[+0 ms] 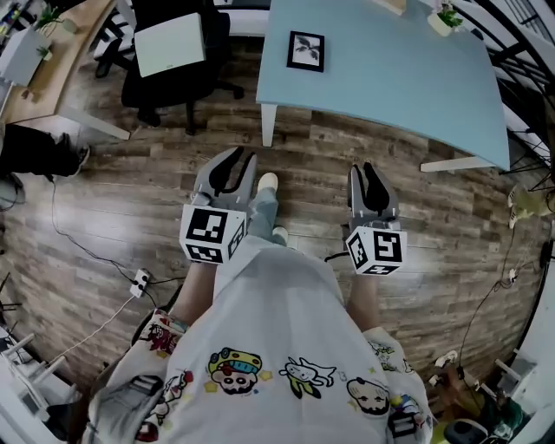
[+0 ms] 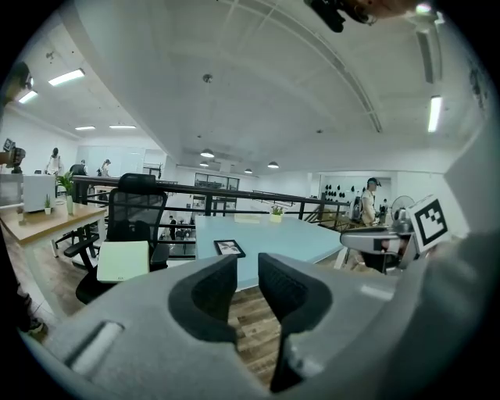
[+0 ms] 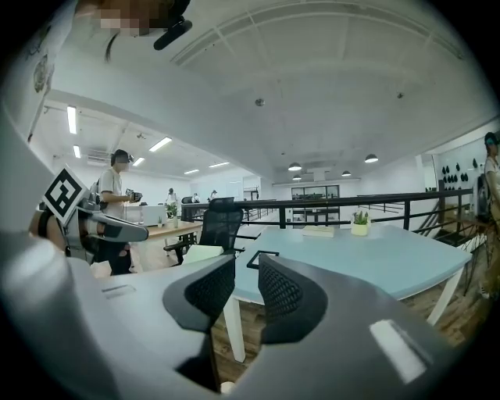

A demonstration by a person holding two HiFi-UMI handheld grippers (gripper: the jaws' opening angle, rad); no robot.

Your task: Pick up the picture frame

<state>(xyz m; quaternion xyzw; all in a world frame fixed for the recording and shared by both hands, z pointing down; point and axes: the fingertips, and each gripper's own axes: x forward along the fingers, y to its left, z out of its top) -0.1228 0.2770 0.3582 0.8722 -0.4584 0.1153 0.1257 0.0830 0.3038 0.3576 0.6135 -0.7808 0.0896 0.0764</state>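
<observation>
Picture frame (image 1: 306,50) lies flat on the blue table (image 1: 390,87), near the table's left edge, w/ a dark rim and a pale print inside. Nothing touches it.

Left gripper (image 1: 234,163) is well short of the table, over the wood floor (image 1: 130,199), pointing at the table's near left corner. Its jaws are a bit apart, approx. half open, w/ nothing btwn them; only floor and table edge show thru the gap.

Right gripper (image 1: 371,173) is also short of the table, in front of the table's near edge. Its jaws are a bit apart too and it's got hold of nothing.

Black chair (image 1: 173,61) w/ a pale pad on it stands just left of the table. Small plant pot (image 1: 447,19) sits at the table's far right side.
</observation>
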